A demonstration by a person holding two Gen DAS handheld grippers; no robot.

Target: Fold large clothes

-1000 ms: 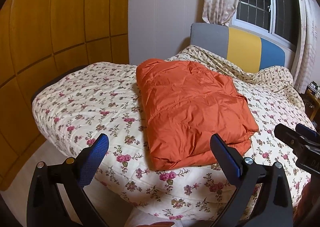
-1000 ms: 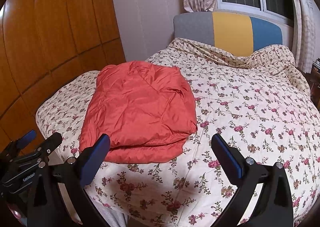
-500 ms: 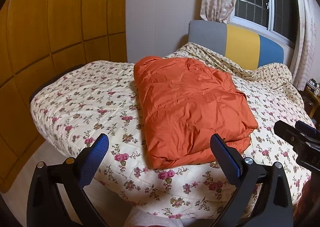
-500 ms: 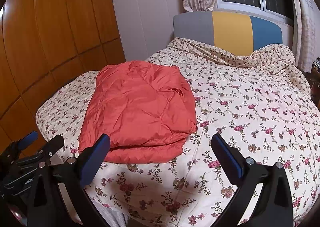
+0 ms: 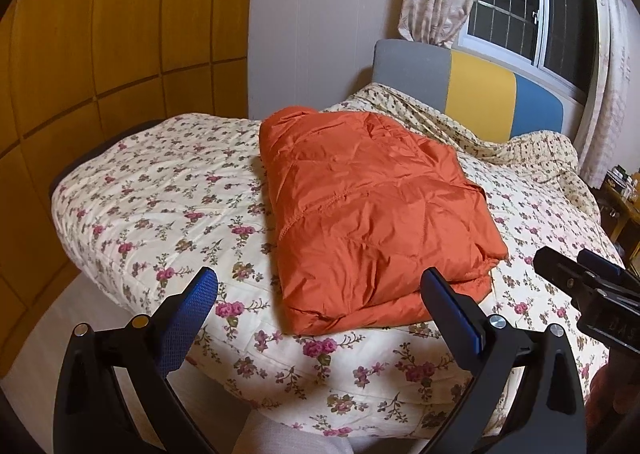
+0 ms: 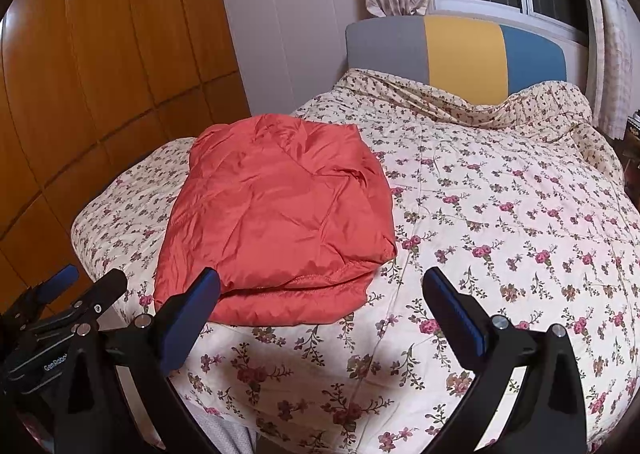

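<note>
Floral quilt [image 5: 168, 190] covers the bed where I work, and on its near left part lies the orange padded garment [image 5: 372, 210], seen from my right tool too [image 6: 276, 222]. It is folded into a thick, roughly rectangular bundle, several layers stacked, with the layered edges facing me near the foot of the bed. One stitched seam runs across the top face. I see no sleeve or hood hanging loose, so I judge the folding itself to be done or nearly so. What could remain is squaring up the near right corner, where the lower layers stick out a little from under the top one, or simply leaving it be.

My left gripper [image 5: 320, 318] hovers short of the bundle's near edge with its fingers spread wide, holding nothing. My right gripper [image 6: 320, 314] is likewise spread and empty, hanging over the quilt just right of the bundle, its left finger lying in front of the bundle's near edge in the view. Neither touches the cloth, as far as I can tell.

Beyond the bundle stand the grey, yellow and blue headboard [image 6: 460, 50], the curtained window [image 5: 520, 6] and the wooden wall panels [image 5: 100, 34].
</note>
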